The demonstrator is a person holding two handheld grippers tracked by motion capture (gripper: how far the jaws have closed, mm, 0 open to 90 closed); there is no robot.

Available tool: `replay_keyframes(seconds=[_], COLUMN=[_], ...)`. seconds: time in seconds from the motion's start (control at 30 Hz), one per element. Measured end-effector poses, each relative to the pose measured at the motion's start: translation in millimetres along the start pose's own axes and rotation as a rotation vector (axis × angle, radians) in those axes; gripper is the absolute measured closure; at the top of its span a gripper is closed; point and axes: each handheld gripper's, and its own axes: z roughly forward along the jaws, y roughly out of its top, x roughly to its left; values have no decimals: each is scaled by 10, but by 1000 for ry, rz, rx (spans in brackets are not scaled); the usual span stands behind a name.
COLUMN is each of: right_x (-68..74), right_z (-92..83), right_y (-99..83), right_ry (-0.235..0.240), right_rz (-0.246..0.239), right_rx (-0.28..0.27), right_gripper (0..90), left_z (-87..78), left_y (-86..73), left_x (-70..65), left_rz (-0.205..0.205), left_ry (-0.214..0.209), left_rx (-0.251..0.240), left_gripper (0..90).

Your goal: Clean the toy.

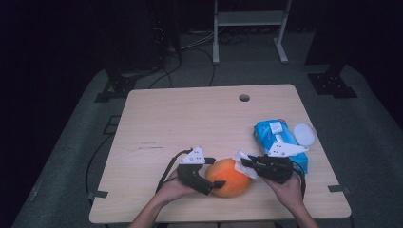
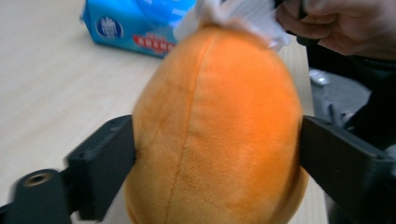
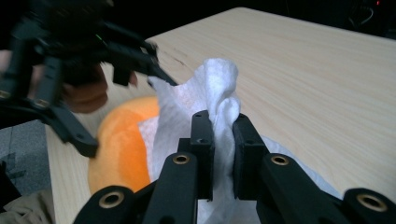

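An orange plush fruit point(image 1: 230, 178) lies near the table's front edge, between both hands. My left gripper point(image 1: 215, 172) comes at it from the left. In the left gripper view the plush point(image 2: 215, 116) fills the gap of that gripper point(image 2: 217, 126). The jaws stand wide at its two flanks, touch the fabric and leave no clear dent. My right gripper point(image 1: 244, 161) is shut on a crumpled white tissue point(image 1: 240, 156) and holds it against the plush's upper right end. The right gripper view shows the tissue point(image 3: 215, 84) pinched in that gripper point(image 3: 223, 121), with the plush point(image 3: 119, 144) beyond.
A blue pack of wipes point(image 1: 275, 137) lies just behind my right hand, and a white round lid point(image 1: 304, 134) rests beside it near the table's right edge. A cable hole point(image 1: 244, 98) sits at the far side of the wooden table point(image 1: 190, 118).
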Motion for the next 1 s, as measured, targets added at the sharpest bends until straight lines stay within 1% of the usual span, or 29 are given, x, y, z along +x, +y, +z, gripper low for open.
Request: replay_keyframes(seconds=[0.03,0.07,0.1,0.13,0.17,0.2,0.23,0.27,0.3,0.33,0.4,0.43,0.47,0.5,0.53,0.57,0.6,0.63,0.67,0.7,0.73,0.8,0.83,0.9,0.93,0.97,1.0], right_x=[17,56,56,138,187,242,242,332,347,339,264,264,151,151,70,70,58,108,142,192,256,307,301,232,182,128,64], right_z=[1,7,7,35,58,89,89,136,142,139,105,105,49,49,-4,-4,-18,-13,3,29,63,88,87,62,43,21,-10], right_y=[9,29,29,60,79,100,100,136,143,146,126,126,82,82,49,49,45,55,63,74,88,109,112,102,87,66,37], right_ry=[2,7,7,39,62,79,79,88,80,70,42,42,-7,-7,-22,-22,-22,-17,-5,8,22,24,21,6,-10,-31,-58], right_rz=[-5,-19,-19,-39,-49,-69,-69,-112,-125,-137,-115,-115,-98,-98,-60,-60,-56,-69,-73,-87,-114,-146,-149,-127,-118,-112,-94], right_rx=[-8,-11,-11,-29,-32,-30,-30,-21,-16,-8,1,1,18,18,16,16,14,7,4,0,-4,1,4,10,15,20,29], right_gripper=[803,804,804,804,804,803,803,804,804,804,804,804,805,805,805,805,805,805,804,804,804,803,803,803,803,803,803], left_z=[0,8,8,20,20,52,52,66,61,51,46,46,43,43,55,55,63,72,80,84,83,66,59,47,39,32,23], left_y=[0,-2,-2,42,42,69,69,83,79,67,50,50,41,41,41,41,48,64,75,82,82,69,58,46,39,30,23], left_x=[0,-25,-25,-87,-87,-155,-155,-206,-207,-194,-168,-168,-143,-143,-158,-158,-179,-201,-215,-229,-234,-222,-209,-197,-185,-168,-155], left_rz=[0,18,18,46,46,75,75,110,112,109,101,101,82,82,87,87,102,108,107,113,115,113,110,117,118,110,111], left_ry=[0,14,14,35,35,52,52,65,63,53,38,38,29,29,37,37,54,72,81,89,91,89,85,84,83,75,71], left_rx=[0,-10,-10,-23,-23,-20,-20,-12,-13,-17,-18,-18,-16,-16,-23,-23,-23,-26,-26,-23,-22,-23,-28,-23,-20,-20,-17], left_gripper=[185,222,243,279,295,305,311,313,314,312,284,264,243,240,247,266,266,306,312,317,318,320,327,343,350,352,353])
